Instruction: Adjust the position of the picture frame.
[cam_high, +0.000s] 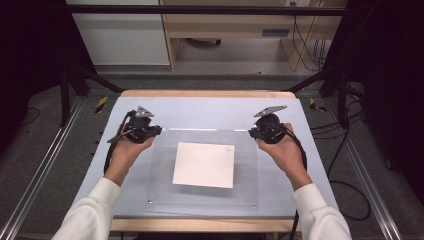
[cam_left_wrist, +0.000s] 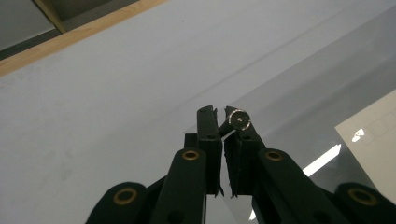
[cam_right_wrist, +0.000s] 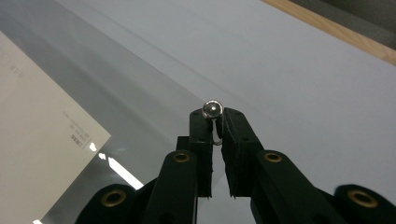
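Observation:
A clear plastic sheet (cam_high: 245, 170) with small metal studs at its corners lies over a white paper (cam_high: 205, 164) on the pale blue table mat (cam_high: 210, 112). My left gripper (cam_high: 159, 131) is shut on the sheet's far left corner. In the left gripper view the jaws (cam_left_wrist: 222, 114) pinch the sheet (cam_left_wrist: 303, 93) right beside a round stud (cam_left_wrist: 239, 119). My right gripper (cam_high: 251, 133) is shut on the far right corner, and its jaws (cam_right_wrist: 215, 114) clamp the sheet (cam_right_wrist: 116, 107) under a shiny stud (cam_right_wrist: 211, 108). The far edge looks raised, while the near studs (cam_high: 150, 202) stay low.
The wooden table edge (cam_high: 205, 93) runs along the back, with black frame posts (cam_high: 65, 95) at both sides. Cables (cam_high: 345, 190) trail on the floor to the right. The paper (cam_left_wrist: 373, 135) shows printed marks in both gripper views (cam_right_wrist: 32, 121).

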